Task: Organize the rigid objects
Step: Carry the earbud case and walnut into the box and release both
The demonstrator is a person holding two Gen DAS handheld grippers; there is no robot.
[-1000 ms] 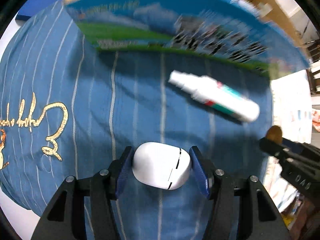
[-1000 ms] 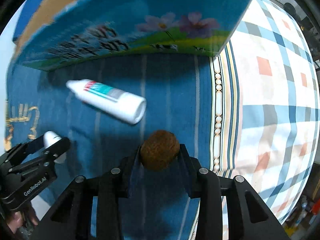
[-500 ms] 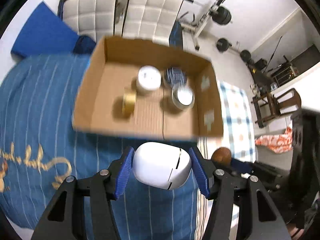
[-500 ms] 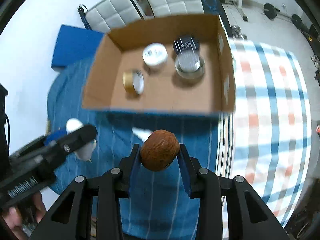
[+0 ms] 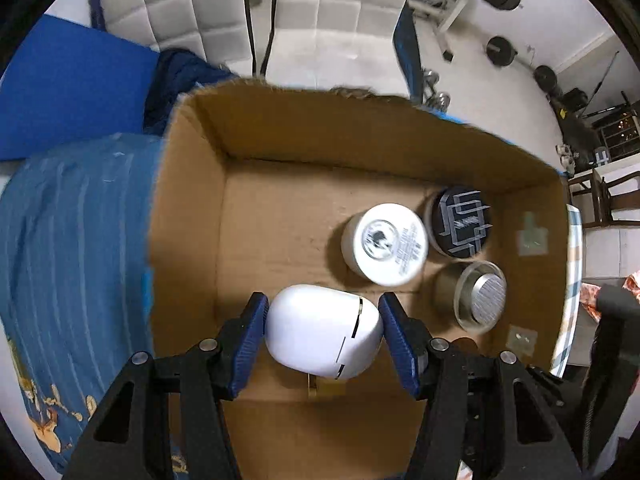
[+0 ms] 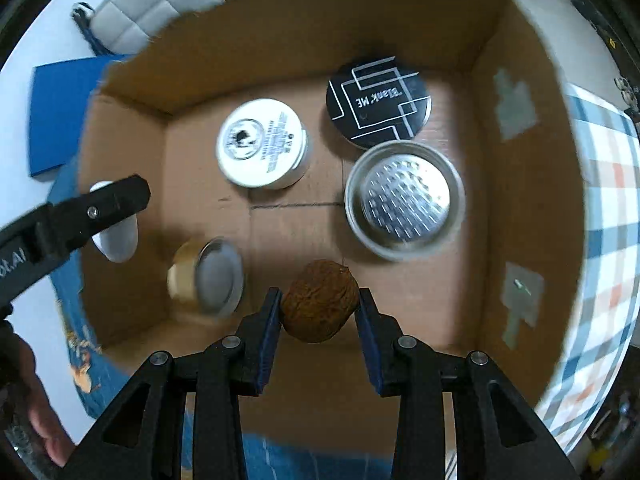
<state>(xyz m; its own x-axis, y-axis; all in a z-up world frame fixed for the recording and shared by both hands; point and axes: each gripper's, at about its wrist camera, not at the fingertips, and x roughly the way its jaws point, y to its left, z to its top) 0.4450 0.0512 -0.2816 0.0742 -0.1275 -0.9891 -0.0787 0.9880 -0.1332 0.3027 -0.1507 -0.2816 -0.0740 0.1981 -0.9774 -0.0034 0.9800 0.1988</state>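
**Both grippers over the box, loads in hand**

A second ago both grippers were low over the blue cloth with the box's outer wall filling the view; now they've come up and forward, and the cardboard box (image 6: 520,208) lies open right beneath them.

The left gripper (image 5: 322,336) is clamped on the white case (image 5: 320,330), pads pressing its two short ends, so its long axis runs straight across the jaws. It hangs over the near-left floor of the box, bare cardboard below and ahead of it. The white jar (image 5: 384,244) sits just ahead to the right, with the black-lid tin (image 5: 462,222) and the silver tin (image 5: 478,296) beyond that.

The right gripper (image 6: 318,306) is squeezed on the walnut (image 6: 318,300), poised over the near-middle floor. The gold tin (image 6: 208,276) lies on its side just to its left, and the silver tin is ahead to the right.

Here's the hinge: each load has open floor straight down, so I'd judge a short lowering, then release. The left has more room; the walnut's gap between the tins is tighter, and it may roll.
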